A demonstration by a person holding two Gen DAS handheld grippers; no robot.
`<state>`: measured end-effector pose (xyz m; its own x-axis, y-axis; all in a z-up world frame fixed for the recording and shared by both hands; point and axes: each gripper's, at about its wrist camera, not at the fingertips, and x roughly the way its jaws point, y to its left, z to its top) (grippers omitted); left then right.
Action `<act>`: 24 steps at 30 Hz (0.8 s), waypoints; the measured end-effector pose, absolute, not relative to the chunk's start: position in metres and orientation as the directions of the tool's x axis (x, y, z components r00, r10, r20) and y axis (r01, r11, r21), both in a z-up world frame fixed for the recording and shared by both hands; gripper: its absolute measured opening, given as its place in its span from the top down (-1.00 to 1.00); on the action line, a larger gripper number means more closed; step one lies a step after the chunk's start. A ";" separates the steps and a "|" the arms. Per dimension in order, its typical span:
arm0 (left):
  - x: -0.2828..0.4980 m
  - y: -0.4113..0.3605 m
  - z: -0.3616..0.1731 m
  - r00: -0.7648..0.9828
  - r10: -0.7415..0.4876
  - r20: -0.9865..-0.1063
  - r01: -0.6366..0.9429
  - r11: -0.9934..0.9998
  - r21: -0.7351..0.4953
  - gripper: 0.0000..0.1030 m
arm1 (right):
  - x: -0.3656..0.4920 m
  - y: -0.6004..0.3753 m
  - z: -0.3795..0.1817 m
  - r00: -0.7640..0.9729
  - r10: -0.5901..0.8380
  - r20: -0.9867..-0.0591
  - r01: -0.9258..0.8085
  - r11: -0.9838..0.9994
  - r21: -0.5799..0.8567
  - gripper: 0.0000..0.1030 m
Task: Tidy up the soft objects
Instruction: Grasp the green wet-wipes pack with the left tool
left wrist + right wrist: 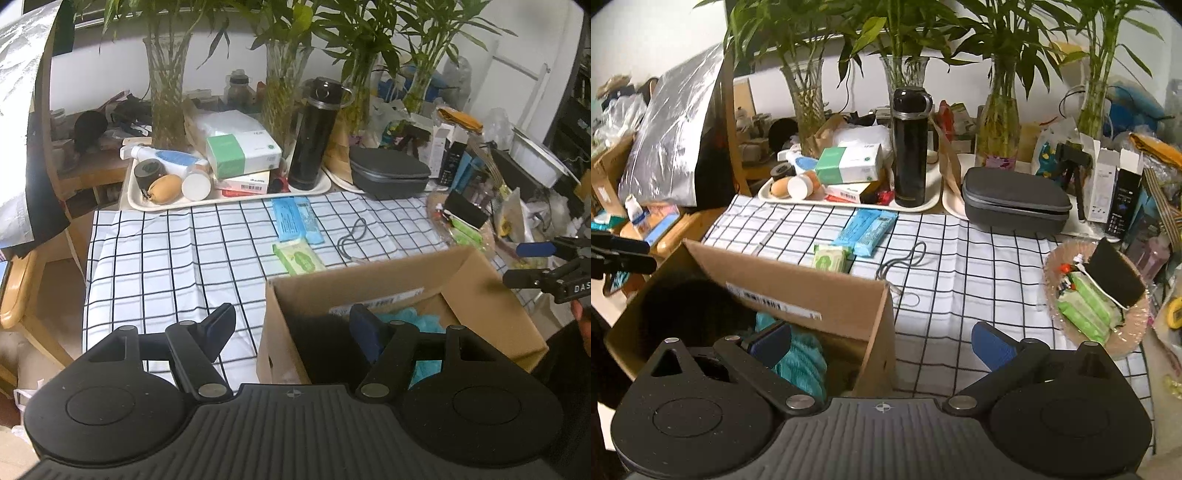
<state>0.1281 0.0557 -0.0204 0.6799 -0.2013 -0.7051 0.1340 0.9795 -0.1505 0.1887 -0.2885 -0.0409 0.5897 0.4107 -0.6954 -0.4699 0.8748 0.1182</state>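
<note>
An open cardboard box [369, 284] stands on the checked cloth, and inside it lie a teal fluffy thing [413, 317] and a dark furry thing [321, 343]. My left gripper [293, 328] is open and straddles the box's left wall without its pads touching it. My right gripper [882, 345] is open too, one finger over the teal fluffy thing [805, 358], the other over the cloth beyond the box's [798, 284] right wall. Beyond the box lie a green tissue pack [299, 256] and blue packets [295, 218]. Each gripper shows at the edge of the other's view.
A black cord [351, 236] lies on the cloth [166, 258]. Behind it are a white tray [166, 202] of bottles and boxes, a black flask [314, 136], a grey case [388, 170] and glass vases with plants. A plate [1067, 332] holding green packs sits at right.
</note>
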 end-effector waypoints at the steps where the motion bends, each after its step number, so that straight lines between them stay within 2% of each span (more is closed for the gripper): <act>1: 0.131 0.057 -0.021 0.681 -0.203 -0.703 0.132 0.979 -0.154 -0.31 | 0.191 -0.288 -0.042 0.588 0.415 -0.694 -0.468 0.875 0.126 -1.00; 15: 0.177 0.072 -0.035 0.693 -0.207 -0.690 0.102 0.976 -0.191 -0.31 | 0.243 -0.287 -0.059 0.585 0.472 -0.659 -0.453 0.865 0.218 -1.00; 24: 0.209 0.080 -0.045 0.692 -0.215 -0.689 0.105 0.974 -0.199 -0.31 | 0.277 -0.287 -0.067 0.599 0.477 -0.643 -0.461 0.862 0.210 -1.00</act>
